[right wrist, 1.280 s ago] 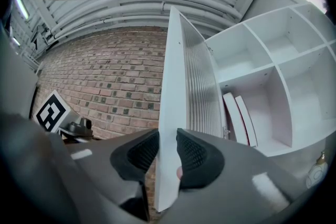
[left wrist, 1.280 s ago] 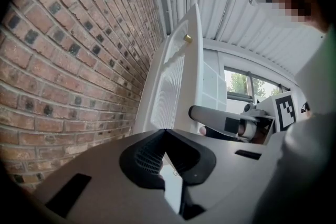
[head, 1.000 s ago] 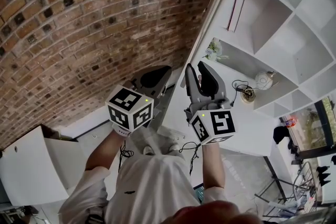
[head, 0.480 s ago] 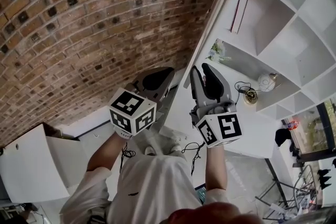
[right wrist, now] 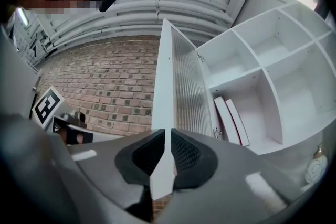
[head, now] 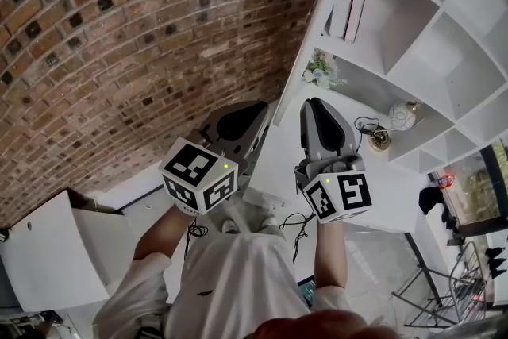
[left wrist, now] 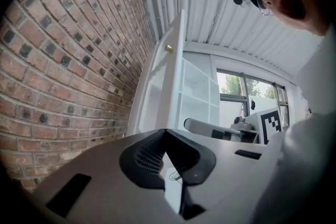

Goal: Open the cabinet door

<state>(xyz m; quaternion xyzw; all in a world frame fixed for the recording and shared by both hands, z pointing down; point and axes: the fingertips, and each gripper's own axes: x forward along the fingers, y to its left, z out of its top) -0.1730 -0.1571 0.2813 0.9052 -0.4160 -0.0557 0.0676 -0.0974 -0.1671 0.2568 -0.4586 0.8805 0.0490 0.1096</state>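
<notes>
The cabinet door (right wrist: 163,76) is seen already swung well out from the white shelves (right wrist: 262,55), edge-on to the person, with its free edge taken by the right gripper (right wrist: 167,136). The jaws have just been closing, and the door's white edge runs between them with the pads apparently clamped on it. The edge, not the knob, appears to have been chosen because it lies within easy reach and gives leverage for swinging the door wider.

The left gripper (left wrist: 165,134) is held at nine o'clock of the right one in the head view, clenched tip to tip on nothing and kept clear of the door, probably because it is not needed.

The brass knob (left wrist: 169,48) on the door's outer face is shown by the left gripper view and, at twelve o'clock of the right gripper, by the head view. It is hidden from the right gripper view, where the ribbed inner panel (right wrist: 189,86) and two leaning books (right wrist: 231,120) at four o'clock of it are shown instead. A small plant (head: 319,71) and a round ornament (head: 402,115) are seen together only from the head view.
</notes>
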